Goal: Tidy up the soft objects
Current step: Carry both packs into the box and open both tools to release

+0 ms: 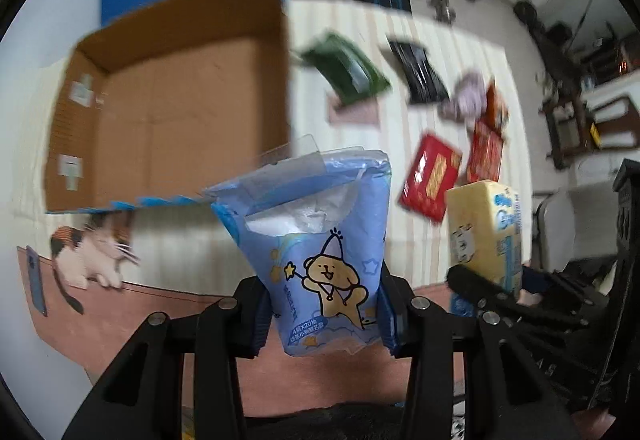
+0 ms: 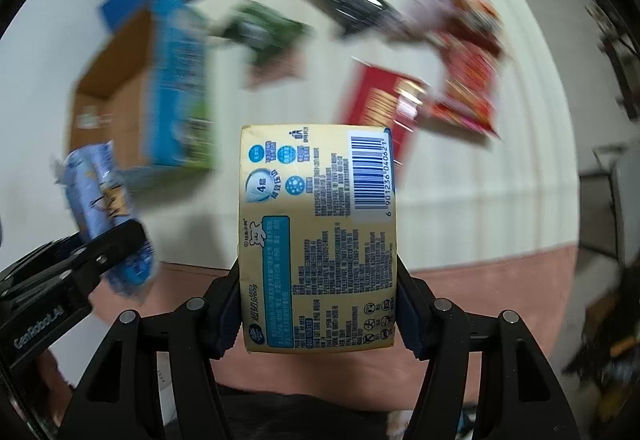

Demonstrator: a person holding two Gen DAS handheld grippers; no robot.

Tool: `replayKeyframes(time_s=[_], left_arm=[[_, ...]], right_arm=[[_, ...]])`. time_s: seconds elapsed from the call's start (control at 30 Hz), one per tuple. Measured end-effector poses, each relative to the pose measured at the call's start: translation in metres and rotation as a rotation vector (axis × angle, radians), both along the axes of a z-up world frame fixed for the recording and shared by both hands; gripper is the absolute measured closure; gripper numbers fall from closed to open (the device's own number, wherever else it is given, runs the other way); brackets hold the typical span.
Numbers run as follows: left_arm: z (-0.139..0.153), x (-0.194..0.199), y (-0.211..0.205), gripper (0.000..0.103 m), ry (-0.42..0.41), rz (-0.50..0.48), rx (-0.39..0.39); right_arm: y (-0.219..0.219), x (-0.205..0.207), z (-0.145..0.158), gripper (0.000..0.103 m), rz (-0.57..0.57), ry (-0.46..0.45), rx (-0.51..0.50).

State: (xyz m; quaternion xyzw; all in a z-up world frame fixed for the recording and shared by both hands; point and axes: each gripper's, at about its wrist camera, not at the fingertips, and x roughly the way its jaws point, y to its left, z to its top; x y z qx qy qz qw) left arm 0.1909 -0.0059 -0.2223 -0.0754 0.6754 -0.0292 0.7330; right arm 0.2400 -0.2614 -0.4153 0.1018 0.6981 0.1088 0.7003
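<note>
Grippers: 2 in play, both busy, both lifted off the striped cloth (image 1: pixel 440 52) with a pack each.
Left gripper (image 1: pixel 326 320): clamped on the blue tissue pack (image 1: pixel 320 240), pads squeezing it from both sides low in the left wrist view. In the right wrist view the same claw sits at the lower left edge.
Blue tissue pack: soft pouch with a cartoon bear in a pointy hat, top torn open with white tissue poking out, clear flap sticking up. Centre of the left wrist frame, just below the box's near edge.
Right gripper (image 2: pixel 320 316): closed tight on the yellow tissue pack (image 2: pixel 318 240), 1 finger pressed on each long side, bottom centre of its own view.
Yellow tissue pack: held upright, printed back facing the camera, barcode at its upper right. Also visible at the right of the left wrist frame, next to the red packs.
Cardboard box (image 1: pixel 180 100): open top, brown inside, upper left of the left wrist frame, with a blue printed outer side in the right wrist view.
Green pack (image 1: pixel 348 72): lying on the cloth, upper middle, right of the box.
Black pack (image 1: pixel 420 72): just right of the green one, pretty blurry.
Red packs (image 1: pixel 432 176): 2 at least, right of centre, overlapping near a crumpled purple thing (image 1: pixel 468 96), can't tell what that is.
Cat picture (image 1: pixel 96 256): printed on the cloth edge, lower left.
</note>
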Motion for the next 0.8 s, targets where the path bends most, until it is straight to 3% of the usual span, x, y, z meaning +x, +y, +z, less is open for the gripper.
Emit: replayKeyframes(time_s=[0.1, 0.13, 0.2, 0.33, 0.53, 0.67, 0.8], left_arm=[[0.018, 0.034, 0.044, 0.063, -0.044, 0.045, 0.003], [0.001, 0.061, 0.046, 0.063, -0.047, 0.054, 0.002], [0.007, 0.080, 0.077, 0.063, -0.057, 0.080, 0.011], [-0.014, 0.122, 0.125, 0.063, -0.035, 0.118, 0.030], [-0.079, 0.190, 0.184, 0.063, 0.081, 0.144, -0.032], [-0.120, 0.218, 0.191, 0.063, 0.168, 0.107, -0.100], [-0.152, 0.236, 0.193, 0.063, 0.221, 0.082, -0.121]], right_arm=[[0.047, 0.003, 0.033, 0.037, 0.059, -0.059, 0.056], [0.065, 0.006, 0.043, 0.037, 0.081, -0.077, 0.070], [0.093, 0.024, 0.066, 0.037, 0.114, -0.102, 0.081], [0.160, 0.059, 0.079, 0.037, 0.155, -0.126, 0.049], [0.239, 0.114, 0.038, 0.037, 0.176, -0.088, -0.020], [0.273, 0.168, 0.025, 0.037, 0.155, -0.032, -0.058], [0.290, 0.192, 0.013, 0.037, 0.157, -0.002, -0.105]])
